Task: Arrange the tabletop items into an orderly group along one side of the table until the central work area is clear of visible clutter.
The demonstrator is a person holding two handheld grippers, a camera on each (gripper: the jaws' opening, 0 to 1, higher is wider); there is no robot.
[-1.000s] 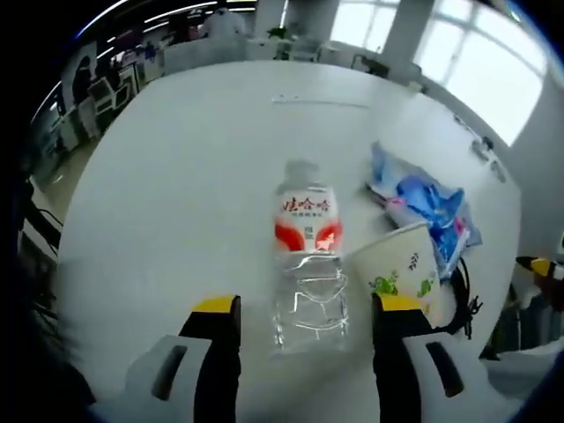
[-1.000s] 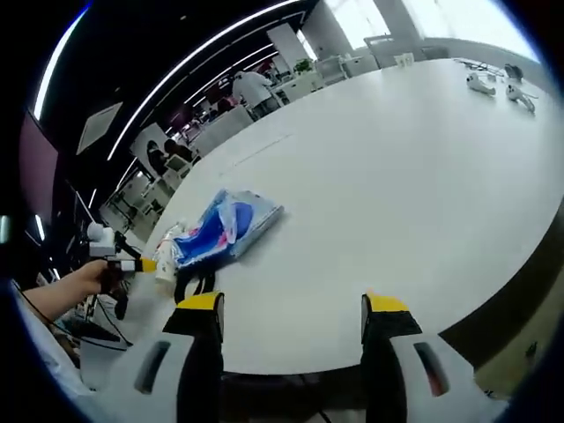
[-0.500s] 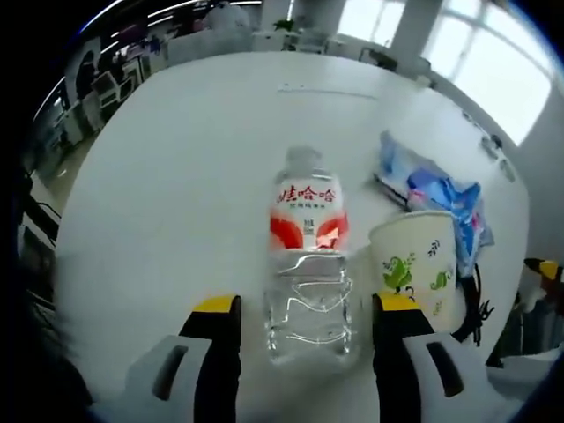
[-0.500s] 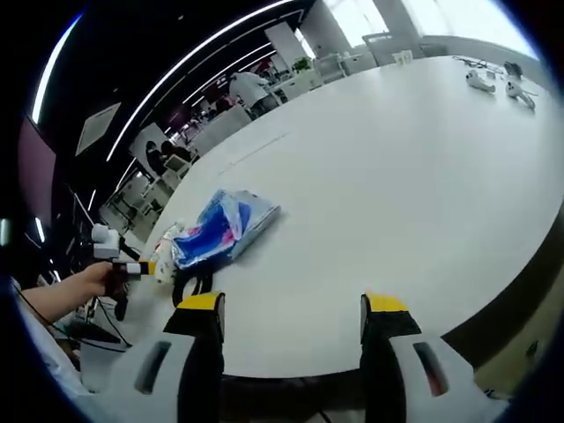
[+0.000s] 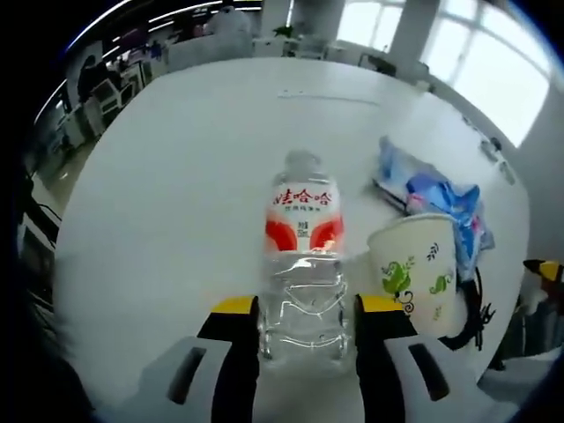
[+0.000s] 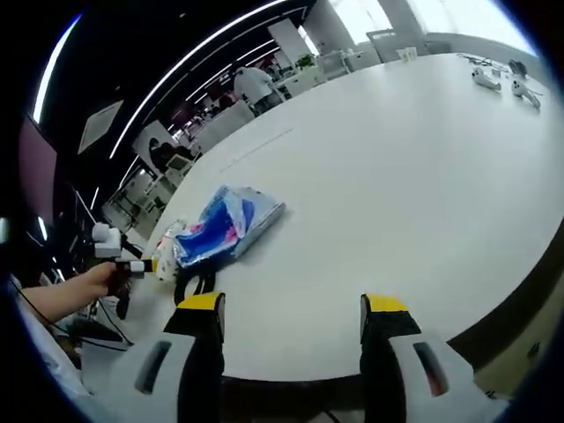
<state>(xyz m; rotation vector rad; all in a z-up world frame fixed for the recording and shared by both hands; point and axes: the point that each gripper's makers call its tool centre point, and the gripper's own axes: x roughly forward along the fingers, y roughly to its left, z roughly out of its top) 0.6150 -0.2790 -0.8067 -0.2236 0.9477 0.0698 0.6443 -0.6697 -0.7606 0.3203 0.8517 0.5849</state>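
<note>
Between the yellow-tipped jaws of the left gripper [image 5: 304, 317] stands the water bottle [image 5: 303, 264], upright on the white table [image 5: 176, 176], the jaws narrowed against its clear lower body, apparently gripping it. Just beside the bottle stands a paper cup [image 5: 416, 273], and past the cup lies a blue snack bag [image 5: 432, 198]. The thin, ribbed bottle looks likely to buckle or slip, and any sideways swing could topple the cup. The right gripper [image 6: 291, 310] hangs wide open, holding nothing, well away from the bottle.
</note>
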